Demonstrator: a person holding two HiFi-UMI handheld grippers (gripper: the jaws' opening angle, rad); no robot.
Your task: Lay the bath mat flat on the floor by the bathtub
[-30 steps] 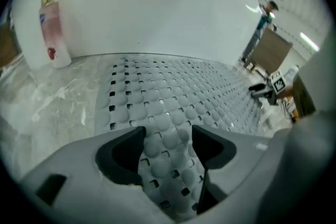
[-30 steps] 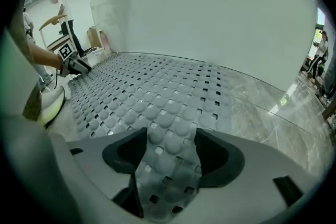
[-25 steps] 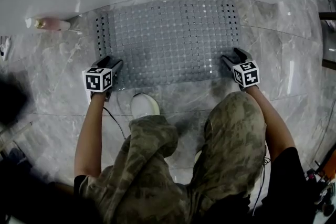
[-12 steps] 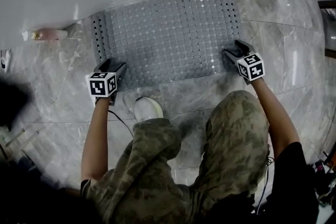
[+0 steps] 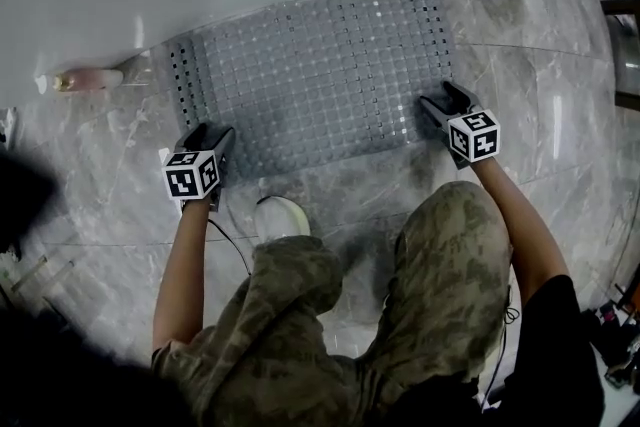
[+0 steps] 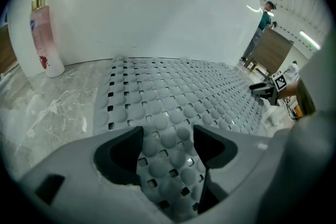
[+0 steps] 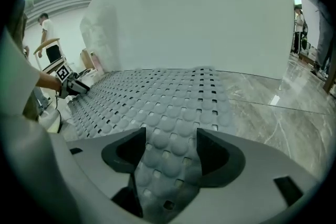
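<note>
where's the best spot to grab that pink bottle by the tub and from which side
Grip the pink bottle around its mid body, below the gold cap, coming in level from the open floor side. It stands upright with the bathtub wall right behind it, so the back is blocked. The bath mat lies apart to its right, so that flank looks free too.

The left gripper (image 5: pixel 212 131) sits lower in the head view than a second ago, its marker cube nearer the lower left. Its jaws have just been closing a little, yet they stand apart with the near left corner of the grey perforated rubber bath mat (image 5: pixel 320 75) between them. The mat's left edge now slants and reaches further left. The pink plastic bottle (image 5: pixel 85 80) and the white shoe toe (image 5: pixel 280 215) both lie lower in the frame. The right gripper (image 5: pixel 440 98) has rolled slightly.
</note>
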